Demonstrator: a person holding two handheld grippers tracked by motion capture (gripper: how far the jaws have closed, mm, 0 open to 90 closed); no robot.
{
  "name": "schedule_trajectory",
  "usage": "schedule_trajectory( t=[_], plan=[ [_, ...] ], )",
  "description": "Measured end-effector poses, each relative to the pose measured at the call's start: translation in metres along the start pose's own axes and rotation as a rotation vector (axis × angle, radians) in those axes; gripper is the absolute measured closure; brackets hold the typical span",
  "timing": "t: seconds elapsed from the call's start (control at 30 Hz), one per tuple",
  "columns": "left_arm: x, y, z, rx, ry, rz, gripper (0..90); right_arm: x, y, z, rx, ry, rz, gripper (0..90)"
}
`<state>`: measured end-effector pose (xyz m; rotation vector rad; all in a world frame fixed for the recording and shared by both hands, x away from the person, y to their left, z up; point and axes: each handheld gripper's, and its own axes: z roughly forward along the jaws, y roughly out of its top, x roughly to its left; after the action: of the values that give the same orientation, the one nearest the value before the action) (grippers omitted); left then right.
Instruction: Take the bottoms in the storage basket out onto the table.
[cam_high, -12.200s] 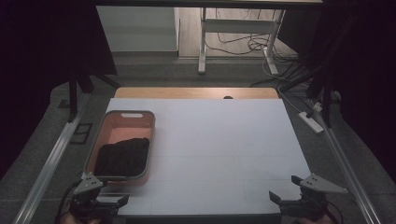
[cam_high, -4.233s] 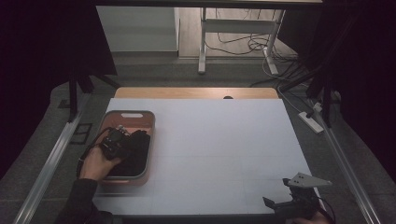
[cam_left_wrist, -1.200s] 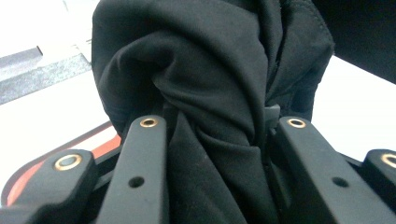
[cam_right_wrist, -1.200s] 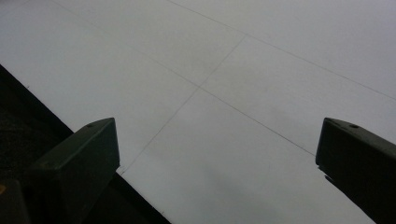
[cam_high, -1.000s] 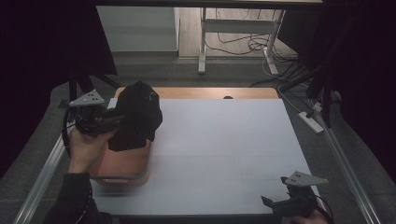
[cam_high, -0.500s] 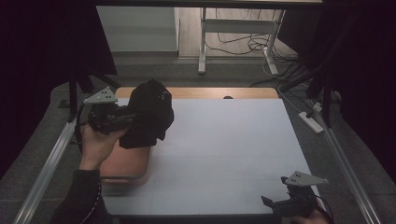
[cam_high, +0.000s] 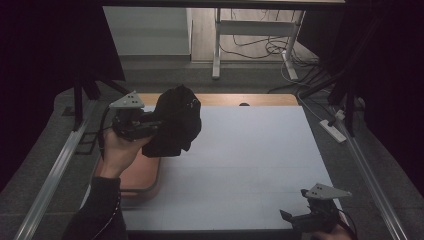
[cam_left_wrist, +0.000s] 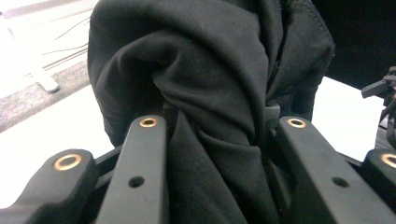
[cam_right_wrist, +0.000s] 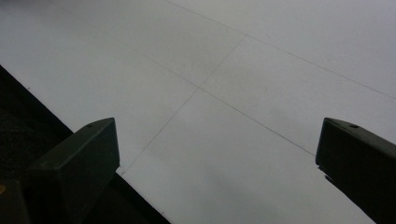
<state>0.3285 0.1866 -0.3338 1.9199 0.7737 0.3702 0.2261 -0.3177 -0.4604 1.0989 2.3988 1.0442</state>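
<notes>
A bunched black cloth (cam_high: 176, 125) hangs in the air above the table's far left, over the edge of a reddish-brown tray (cam_high: 146, 179). My left gripper (cam_high: 158, 126) is shut on it, held level by a hand and pointing right. In the left gripper view the cloth (cam_left_wrist: 196, 88) is pinched between the two black jaws of the left gripper (cam_left_wrist: 219, 128), and its folds hide the pads. My right gripper (cam_high: 296, 218) rests at the table's front right corner, open. In the right gripper view the right gripper (cam_right_wrist: 217, 140) has only the white table (cam_right_wrist: 243, 84) between its wide-apart jaws.
The white table top (cam_high: 250, 160) stretches right of the tray, with a wooden strip (cam_high: 240, 99) along its far edge. Metal rails (cam_high: 47, 185) run down both sides. A desk frame and cables (cam_high: 260, 47) stand on the floor beyond.
The black cloth was lifted out of the tray by my left gripper and has been carried to the right over the last second. The right gripper has stayed where it was.
</notes>
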Motion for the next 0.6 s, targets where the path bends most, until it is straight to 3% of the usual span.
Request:
schedule_trajectory(
  t=[0.27, 0.6],
  plan=[
    [-0.013, 0.011, 0.024, 0.006, -0.049, 0.031, 67.5, 0.000, 0.000, 0.000, 0.001, 0.001, 0.002, 0.0],
    [-0.021, 0.013, 0.048, 0.023, -0.075, 0.045, 67.4, 0.000, 0.000, 0.000, 0.000, 0.001, 0.000, 0.0]
  ],
)
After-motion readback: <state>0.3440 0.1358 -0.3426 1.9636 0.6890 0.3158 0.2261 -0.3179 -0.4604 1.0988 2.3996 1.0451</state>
